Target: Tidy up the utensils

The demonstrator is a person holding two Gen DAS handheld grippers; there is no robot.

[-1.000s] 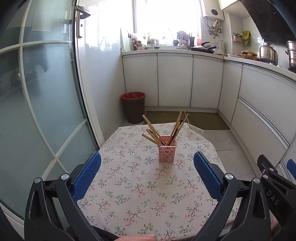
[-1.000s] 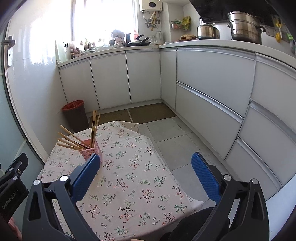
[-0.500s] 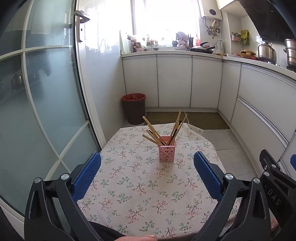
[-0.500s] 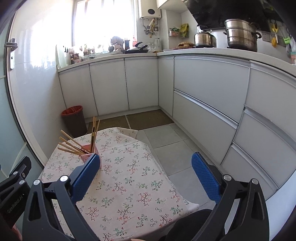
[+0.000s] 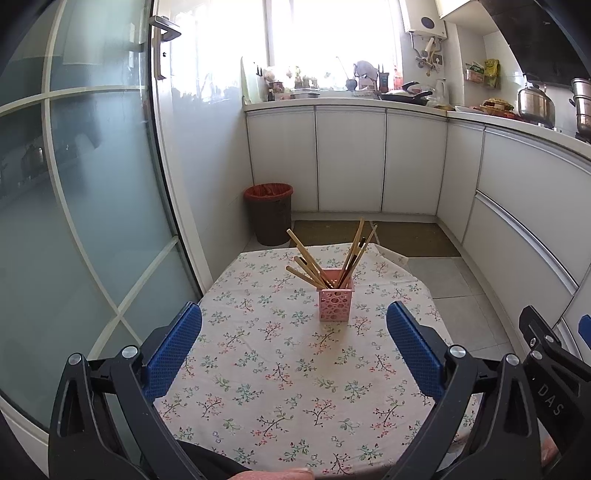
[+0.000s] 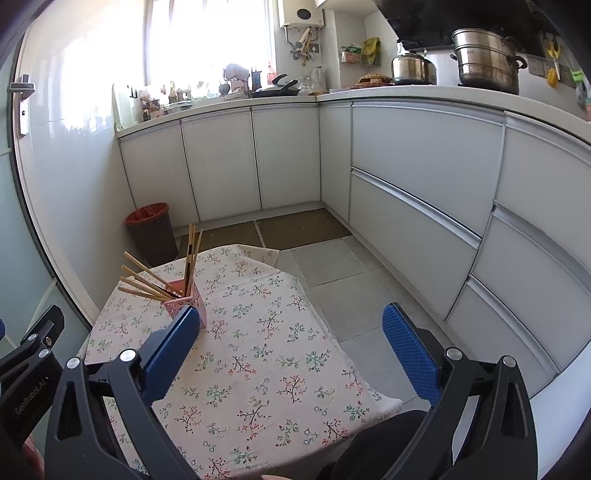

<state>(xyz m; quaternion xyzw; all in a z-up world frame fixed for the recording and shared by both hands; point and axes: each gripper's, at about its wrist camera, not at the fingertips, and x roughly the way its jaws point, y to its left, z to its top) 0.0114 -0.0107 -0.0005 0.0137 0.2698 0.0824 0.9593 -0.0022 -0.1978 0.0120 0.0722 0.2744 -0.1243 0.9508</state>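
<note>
On the bench [image 5: 258, 369], a holder straight ahead of the left gripper [image 5: 293, 345].
The flowered bench carries one pink holder [image 5: 335, 300] near its far middle, chopsticks [image 5: 308, 264] fanning up and outward; it sits centred between the left fingers [image 5: 173, 347], spread and empty, while the right gripper [image 6: 291, 347], likewise spread, has it off beyond its left finger, so the left looks better lined up.

White glossy base cabinets [image 5: 351, 158] wrap twelve to three o'clock under a sunlit window [image 5: 332, 33]; frosted glass sliding door [image 5: 74, 184] at nine o'clock, grey tiled floor [image 6: 343, 288].
</note>
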